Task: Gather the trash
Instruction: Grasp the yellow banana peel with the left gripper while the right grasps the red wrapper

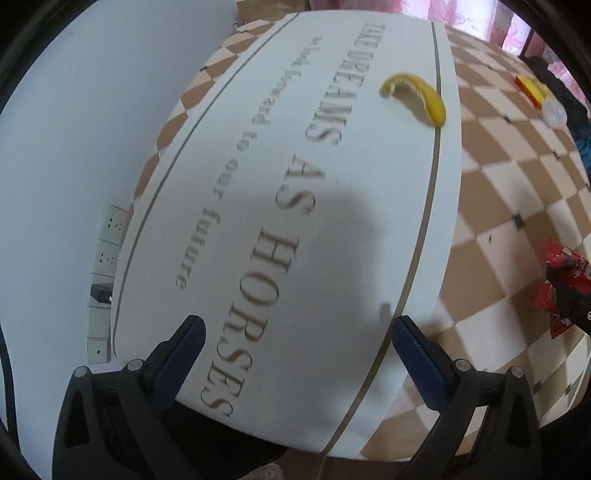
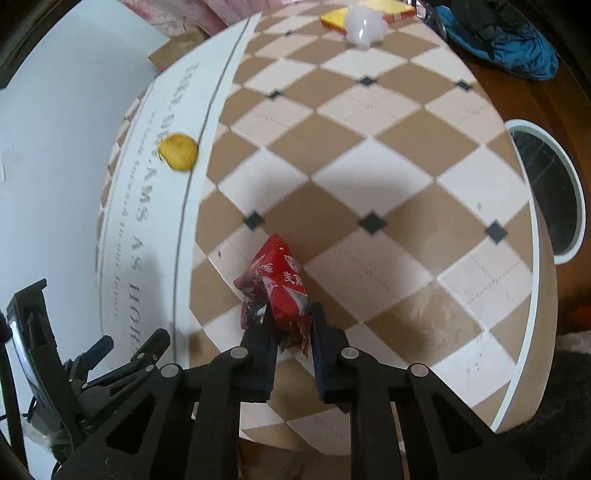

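The red wrapper (image 2: 275,282) lies crumpled on the checked part of the bench (image 2: 369,177), close to the near edge. Its lower end sits between the two black fingers of the right gripper (image 2: 290,314). The jaws are pinched in tight on that end, so the right gripper is gripping the red wrapper. In the left wrist view the same wrapper shows at the far right side.

A yellow peel (image 2: 178,151) lies further back on the white strip (image 2: 155,192) that runs along the left side of the bench. The peel is right at the thin grey line near the strip's edge. The strip has big grey letters printed on it.

The left gripper (image 1: 295,332) hangs over the near end of this white strip. Its jaws are wide apart and nothing is between them. Its blue pads (image 1: 181,354) point down at the letters, and a dark shadow falls on the strip under it.

At the far end of the bench sit a white crumpled ball (image 2: 364,26) and a flat yellow and red box (image 2: 373,9), touching each other. A blue bag (image 2: 506,44) lies beyond them. A round white bin (image 2: 576,206) with a dark inside stands just beside the right edge of the bench
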Tool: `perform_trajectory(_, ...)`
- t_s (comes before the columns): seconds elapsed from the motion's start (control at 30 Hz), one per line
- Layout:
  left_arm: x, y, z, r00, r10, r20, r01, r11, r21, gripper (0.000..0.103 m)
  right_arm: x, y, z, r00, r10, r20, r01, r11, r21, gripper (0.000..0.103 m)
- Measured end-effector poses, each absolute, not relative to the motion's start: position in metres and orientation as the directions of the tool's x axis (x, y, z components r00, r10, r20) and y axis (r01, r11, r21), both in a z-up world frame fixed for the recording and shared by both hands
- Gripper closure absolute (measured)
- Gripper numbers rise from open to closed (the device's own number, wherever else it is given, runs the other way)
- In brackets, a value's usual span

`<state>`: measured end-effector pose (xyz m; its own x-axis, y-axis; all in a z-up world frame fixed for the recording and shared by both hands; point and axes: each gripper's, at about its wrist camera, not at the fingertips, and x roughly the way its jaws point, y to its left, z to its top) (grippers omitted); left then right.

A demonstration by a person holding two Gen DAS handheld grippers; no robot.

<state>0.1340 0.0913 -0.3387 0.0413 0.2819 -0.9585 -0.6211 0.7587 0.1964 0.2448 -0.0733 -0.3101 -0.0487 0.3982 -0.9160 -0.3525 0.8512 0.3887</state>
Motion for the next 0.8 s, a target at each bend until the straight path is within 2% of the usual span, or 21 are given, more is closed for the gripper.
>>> perform_trajectory(0.2, 0.178, 0.109, -0.324, 0.101, 0.227, -0.969, -0.632, 0.767, 0.114, 0.000, 0.284, -0.068, -0.297, 0.007, 0.412, -0.911, -0.342, 0.857, 0.385, 0.088)
perform_trajectory(0.43, 0.258, 0.123, -0.324, 0.168, 0.099, -0.981, -0.648, 0.761, -0.034, 0.002, 0.354, -0.054, -0.300, 0.060, 0.367, -0.928, -0.303, 0.893, 0.333, 0.088)
perform_trajectory(0.53, 0.276, 0.128, -0.326, 0.195, 0.081, -0.977, -0.656, 0.751, -0.069, 0.021, 0.376, -0.045, -0.304, 0.080, 0.329, -0.941, -0.312, 0.905, 0.290, 0.088)
perform_trajectory(0.57, 0.281, 0.129, -0.328, 0.199, 0.079, -0.977, -0.657, 0.750, -0.073, 0.034, 0.381, -0.042, -0.306, 0.083, 0.318, -0.945, -0.314, 0.908, 0.278, 0.088)
perform_trajectory(0.6, 0.285, 0.129, -0.328, 0.199, 0.081, -0.977, -0.659, 0.749, -0.072, 0.053, 0.386, -0.038, -0.308, 0.086, 0.310, -0.947, -0.316, 0.910, 0.269, 0.088)
perform_trajectory(0.63, 0.288, 0.130, -0.329, 0.201, 0.080, -0.976, -0.662, 0.746, -0.075, 0.063, 0.390, -0.037, -0.310, 0.086, 0.303, -0.949, -0.318, 0.911, 0.262, 0.089)
perform_trajectory(0.77, 0.290, 0.128, -0.323, 0.249, 0.101, -0.963, -0.627, 0.775, -0.081, 0.093, 0.399, -0.031, -0.315, 0.083, 0.299, -0.951, -0.317, 0.913, 0.259, 0.089)
perform_trajectory(0.8, 0.290, 0.124, -0.321, 0.251, 0.117, -0.961, -0.614, 0.787, -0.064, 0.095, 0.399, -0.032, -0.315, 0.084, 0.300, -0.950, -0.318, 0.912, 0.260, 0.089)
